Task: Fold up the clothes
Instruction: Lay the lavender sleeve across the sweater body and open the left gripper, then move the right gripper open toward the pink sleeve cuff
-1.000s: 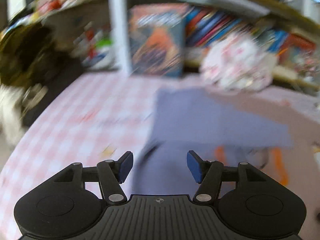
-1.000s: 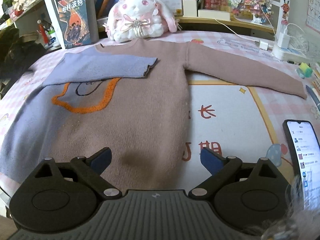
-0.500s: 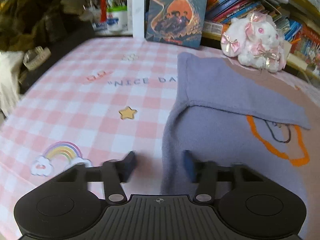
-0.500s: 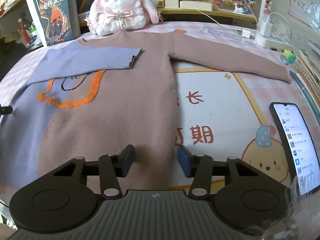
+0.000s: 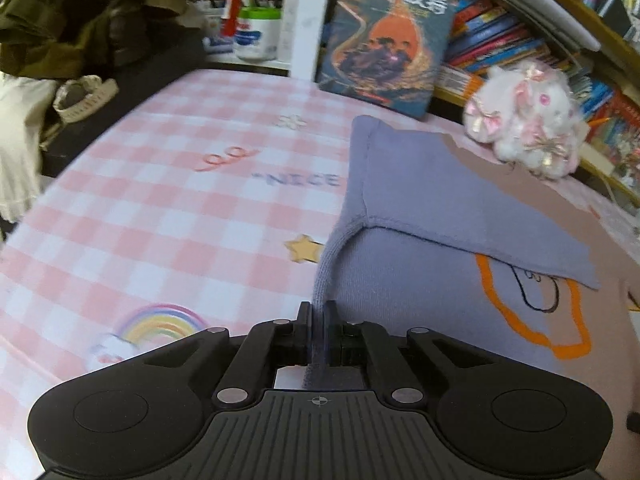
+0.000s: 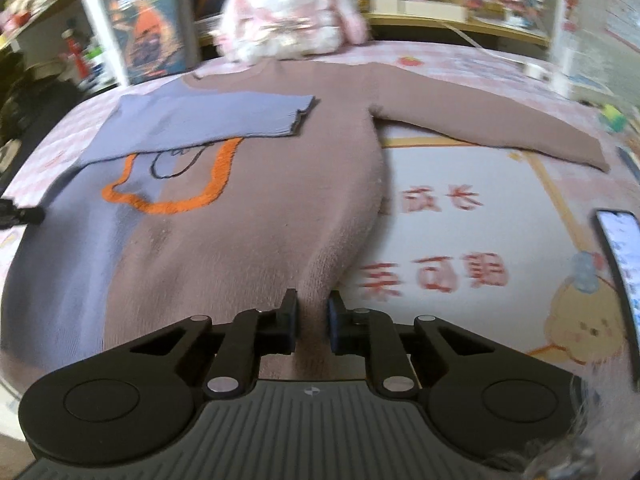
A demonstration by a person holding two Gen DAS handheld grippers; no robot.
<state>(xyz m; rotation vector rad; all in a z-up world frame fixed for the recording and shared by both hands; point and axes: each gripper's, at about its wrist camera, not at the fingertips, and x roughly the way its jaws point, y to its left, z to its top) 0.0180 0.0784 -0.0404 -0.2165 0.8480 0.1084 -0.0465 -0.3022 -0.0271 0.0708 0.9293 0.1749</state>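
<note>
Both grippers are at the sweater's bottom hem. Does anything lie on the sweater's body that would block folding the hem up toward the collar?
Nothing foreign does. Only the sweater's own purple sleeve, folded across the chest. The plush bunny sits beyond the collar; the phone lies off to the side.

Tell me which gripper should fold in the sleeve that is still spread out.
Right. The brown sleeve lies stretched out on the right gripper's side; that gripper already pinches the sweater's right hem. The left gripper clamps the opposite purple edge.

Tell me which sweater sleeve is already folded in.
The purple sleeve, lying across the chest of the sweater; the brown sleeve is stretched out flat on the table.
</note>
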